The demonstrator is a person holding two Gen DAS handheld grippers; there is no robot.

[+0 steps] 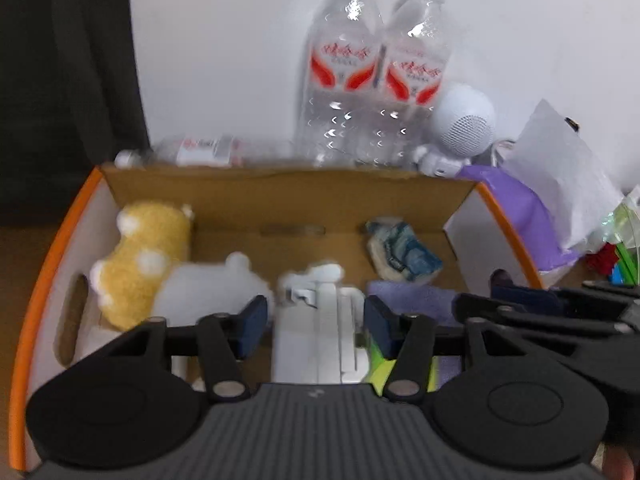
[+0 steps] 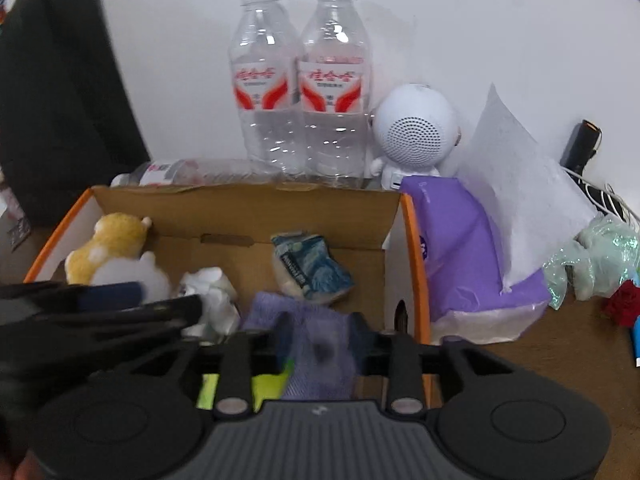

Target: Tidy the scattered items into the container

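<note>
Cardboard box, orange-edged, open-topped, filling the middle of both views; stands on a brown table. Two upright water bottles, red-labelled, side by side behind the box at upper centre; a third bottle lying flat along the box's far wall. Purple tissue pack, just right of the box, a white sheet rising from it. White round speaker figure, right of the bottles. Yellow-and-white plush toy, inside the box at its left. Purple cloth, inside the box near its front, lying between the right gripper fingers, which stand either side of it; whether they press it cannot be told through the blur. White blocky object, blurred, lower centre of the left view, between the left gripper fingers, which stand apart with gaps on both sides. Blue patterned packet, inside the box right of centre. Crumpled white wad, inside, left of the cloth.
</note>
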